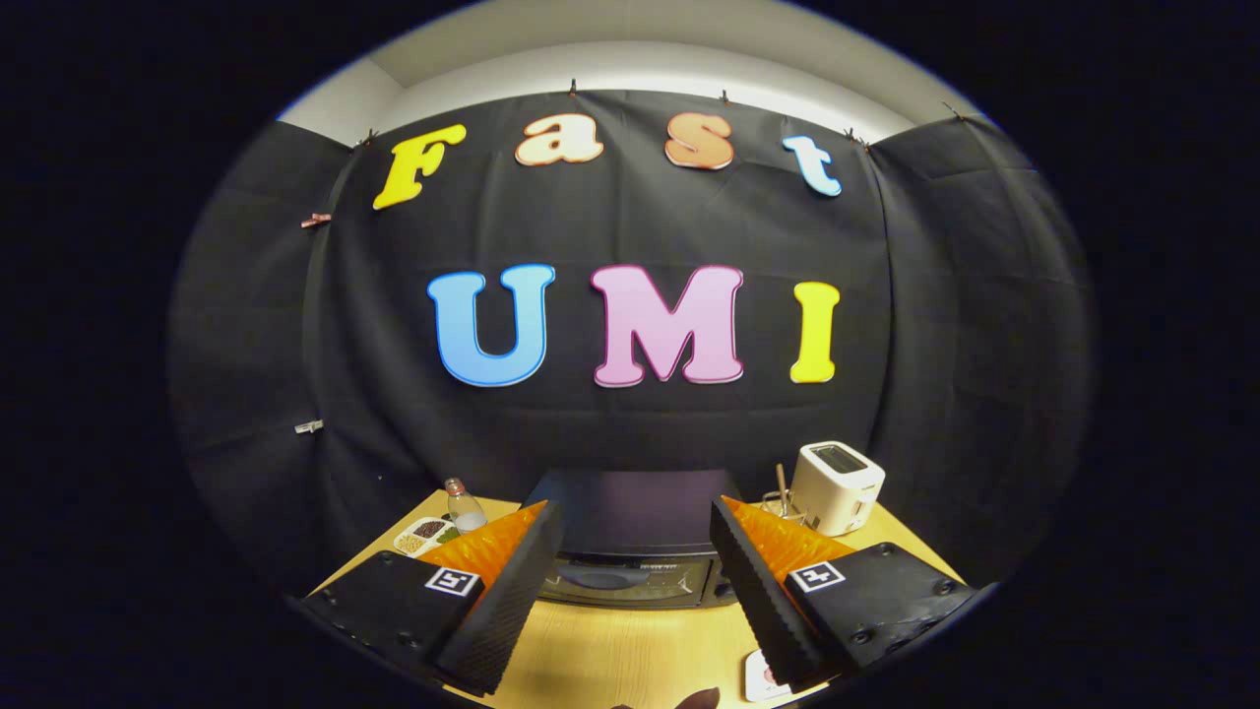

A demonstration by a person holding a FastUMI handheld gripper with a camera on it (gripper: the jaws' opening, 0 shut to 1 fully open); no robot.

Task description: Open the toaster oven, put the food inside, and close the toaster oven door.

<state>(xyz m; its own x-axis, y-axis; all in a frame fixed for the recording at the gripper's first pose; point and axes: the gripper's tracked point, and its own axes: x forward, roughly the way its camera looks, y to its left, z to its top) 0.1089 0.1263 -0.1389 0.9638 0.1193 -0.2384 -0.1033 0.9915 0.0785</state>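
A black toaster oven [630,537] stands on the wooden table [610,650], straight ahead of my gripper [630,537] and beyond the fingertips. Its glass door looks closed, and I see it from above and in front. My two fingers [512,591] are spread wide with nothing between them, held above the table short of the oven. A dark rounded thing [694,699] shows at the table's near edge below the fingers; I cannot tell what it is. A white disc with a red mark [763,679] lies by the right finger.
A white pop-up toaster [837,485] stands at the back right with a small wire rack and a wooden stick [783,497] beside it. At the back left are a small bottle [463,504] and a divided tray of small foods [425,535].
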